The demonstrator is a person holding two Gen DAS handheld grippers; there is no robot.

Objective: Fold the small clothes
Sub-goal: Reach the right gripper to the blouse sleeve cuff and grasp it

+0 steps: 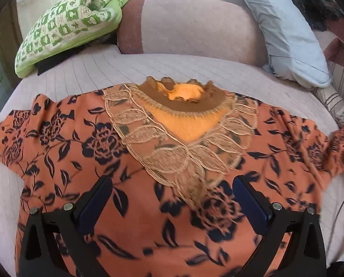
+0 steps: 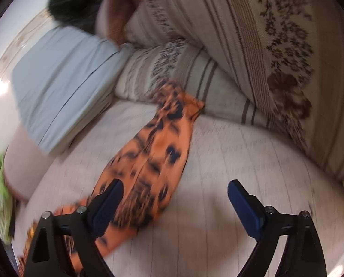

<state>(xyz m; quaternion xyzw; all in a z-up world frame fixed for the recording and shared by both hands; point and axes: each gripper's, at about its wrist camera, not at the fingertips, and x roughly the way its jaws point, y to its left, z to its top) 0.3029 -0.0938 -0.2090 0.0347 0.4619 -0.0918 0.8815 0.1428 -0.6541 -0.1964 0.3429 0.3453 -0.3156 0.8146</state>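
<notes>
An orange top with a dark flower print (image 1: pixel 84 143) lies spread flat on the bed, both sleeves out to the sides. Its beige lace collar (image 1: pixel 181 138) and brown neckline point away from me. My left gripper (image 1: pixel 172 189) hovers open above the chest of the top, nothing between its fingers. In the blurred right wrist view one sleeve of the top (image 2: pixel 158 143) runs away toward the cushions. My right gripper (image 2: pixel 174 194) stands open over the near part of that sleeve and the bare bedcover, holding nothing.
The bed has a pale quilted cover (image 1: pixel 84 69). A green patterned pillow (image 1: pixel 68 25) lies back left, a pinkish bolster (image 1: pixel 190 23) behind the top, a light blue pillow (image 1: pixel 285 32) back right. Striped floral cushions (image 2: pixel 252 53) line the right side.
</notes>
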